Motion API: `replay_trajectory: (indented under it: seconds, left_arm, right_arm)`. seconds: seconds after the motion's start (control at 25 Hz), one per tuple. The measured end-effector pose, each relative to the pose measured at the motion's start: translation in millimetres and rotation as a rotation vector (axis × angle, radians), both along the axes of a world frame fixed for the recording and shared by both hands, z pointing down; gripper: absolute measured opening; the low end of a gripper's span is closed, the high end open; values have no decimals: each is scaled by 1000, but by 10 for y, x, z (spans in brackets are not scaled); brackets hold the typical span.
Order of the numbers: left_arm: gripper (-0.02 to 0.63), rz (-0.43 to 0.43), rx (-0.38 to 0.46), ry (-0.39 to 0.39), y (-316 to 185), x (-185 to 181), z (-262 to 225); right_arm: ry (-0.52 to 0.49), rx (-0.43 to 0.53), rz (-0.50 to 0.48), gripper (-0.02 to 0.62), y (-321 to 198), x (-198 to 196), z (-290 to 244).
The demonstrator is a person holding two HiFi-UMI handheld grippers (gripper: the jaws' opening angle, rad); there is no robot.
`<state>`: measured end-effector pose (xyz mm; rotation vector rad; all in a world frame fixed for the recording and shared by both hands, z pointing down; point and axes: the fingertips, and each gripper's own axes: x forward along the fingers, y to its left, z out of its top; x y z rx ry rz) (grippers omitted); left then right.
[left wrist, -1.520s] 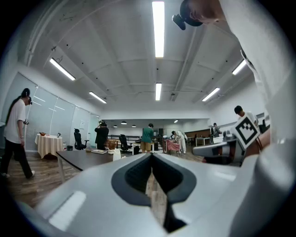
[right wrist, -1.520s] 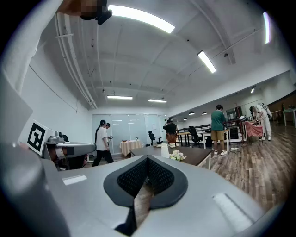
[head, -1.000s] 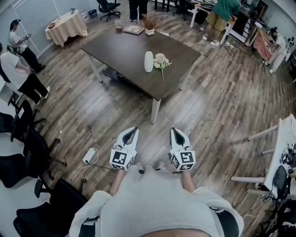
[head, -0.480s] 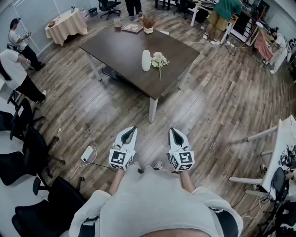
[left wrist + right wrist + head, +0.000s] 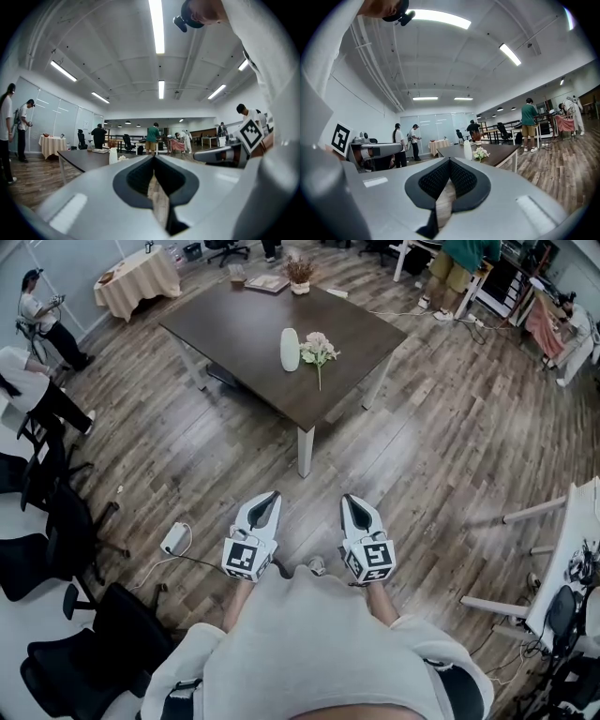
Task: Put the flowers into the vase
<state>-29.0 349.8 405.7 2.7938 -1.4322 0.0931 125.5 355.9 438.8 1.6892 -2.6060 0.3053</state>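
Wooden floor (image 5: 422,474) still separates you from the desk (image 5: 244,329), flowers (image 5: 317,349) lying beside the vase (image 5: 290,350), your left tongs (image 5: 273,495) and right tongs (image 5: 347,499) closed, empty.

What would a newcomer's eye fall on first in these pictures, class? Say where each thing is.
The left gripper and right gripper stand out in the foreground, side by side above the wooden floor, both shut and empty. Farther off, a dark table carries an upright white vase with a bunch of pale flowers lying beside it.
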Motion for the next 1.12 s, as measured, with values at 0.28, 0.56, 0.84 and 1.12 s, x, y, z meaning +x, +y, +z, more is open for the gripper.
replay_trajectory:
  seconds: [0.28,0.56,0.84,1.12]
  left_arm:
    - [11,-26,-7,-14,-66,127,40]
    - [11,-47,0,6,-323,157,36]
    - [11,-25,-1,8,-644,218,104]
    - [11,-14,-6,29,-1264,141,236]
  right_arm:
    - [-2,-13,-30,-2,-138,97,66]
    - [8,-12,-17,-2,-348,173,78]
    - [25,-20,10,-2,-637,223,156]
    - [44,-33,27,-2,-1170,148,289]
